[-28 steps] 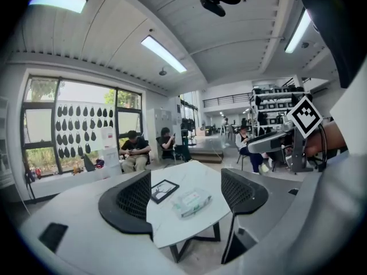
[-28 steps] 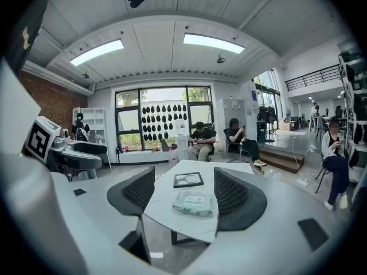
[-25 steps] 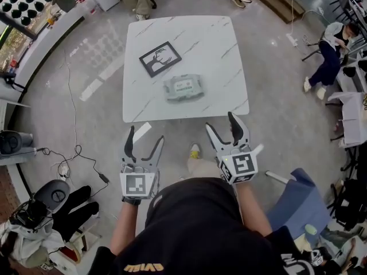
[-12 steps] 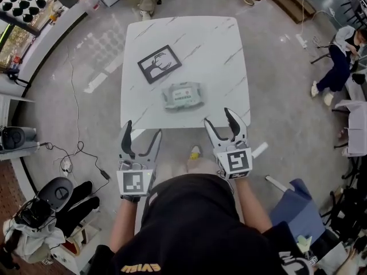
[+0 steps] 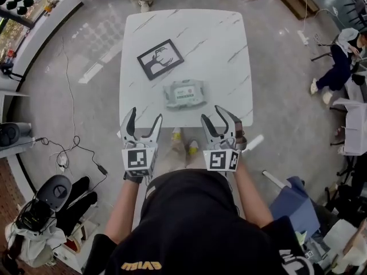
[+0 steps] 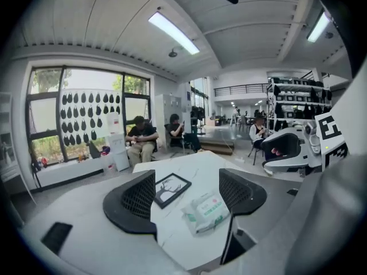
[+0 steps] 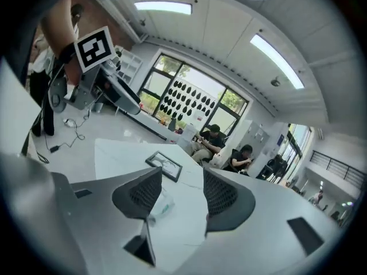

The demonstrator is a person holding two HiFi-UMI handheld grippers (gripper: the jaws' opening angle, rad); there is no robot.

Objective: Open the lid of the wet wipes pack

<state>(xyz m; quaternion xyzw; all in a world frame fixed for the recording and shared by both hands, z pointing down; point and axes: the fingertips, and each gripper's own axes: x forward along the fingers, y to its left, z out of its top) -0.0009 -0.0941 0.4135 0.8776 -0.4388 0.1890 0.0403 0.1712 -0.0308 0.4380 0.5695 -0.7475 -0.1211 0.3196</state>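
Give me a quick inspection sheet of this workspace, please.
Surface: white marbled table, holding two things.
Job's things: wet wipes pack lies flat near the front edge, untouched.
Clutter: black picture frame beyond the pack, apart from it.
Grippers: left gripper open, empty; right gripper open, jaws have just been closing, nothing between them; both short of the pack.
Cables: black cable on the floor, left of the table.
Surroundings: seated person at right.

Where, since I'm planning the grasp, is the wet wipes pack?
In the head view, the wet wipes pack lies centrally near the front edge of the marble table, below-right of the framed picture.
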